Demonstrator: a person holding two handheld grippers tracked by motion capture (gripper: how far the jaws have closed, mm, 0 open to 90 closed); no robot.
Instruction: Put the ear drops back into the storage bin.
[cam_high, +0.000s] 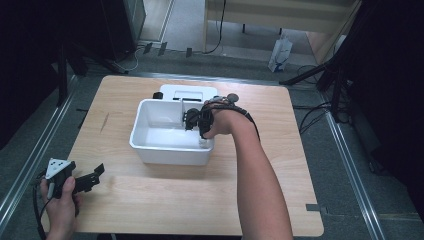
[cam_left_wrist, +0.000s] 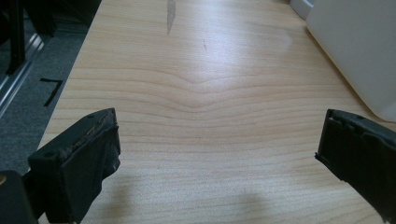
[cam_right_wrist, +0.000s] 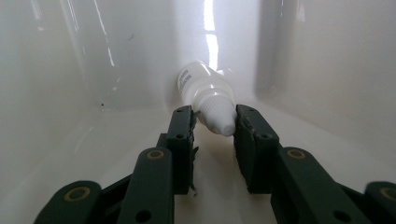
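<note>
high view: right hand-held gripper (cam_high: 194, 120) is dipped inside the white plastic tub (cam_high: 150, 150) mid-counter, arm reaching over the tub's near-right rim, prob because the thing it wants lies on the tub floor & can only be got from above. a white device (cam_high: 187, 91) sits just beyond the tub, touching or nearly so; can't tell what it is. left hand-held gripper (cam_high: 87, 178) is parked low at the near-left of the counter (cam_high: 250, 200), well apart from the tub, jaws apart & holding nothing; looks like it's kept out of the way while the right does the work.

left gripper view: jaws wide apart w/ bare wood between them. tub wall (cam_left_wrist: 359, 51) is ahead & to this gripper's right, not touched. it points along the counter, not at the tub, so idle imo.

right gripper view: small white dropper bottle (cam_right_wrist: 208, 95) lies on its side on the tub floor, base pushed against the far wall/corner straight ahead, cap tip pointing back at the gripper. jaws are part closed either side of the cap (cam_right_wrist: 219, 116), at or v. near contact; firm grip not certain. the wall behind prob stops the bottle sliding off as the jaws close. coming in at the narrow cap end suits the jaw gap.
</note>
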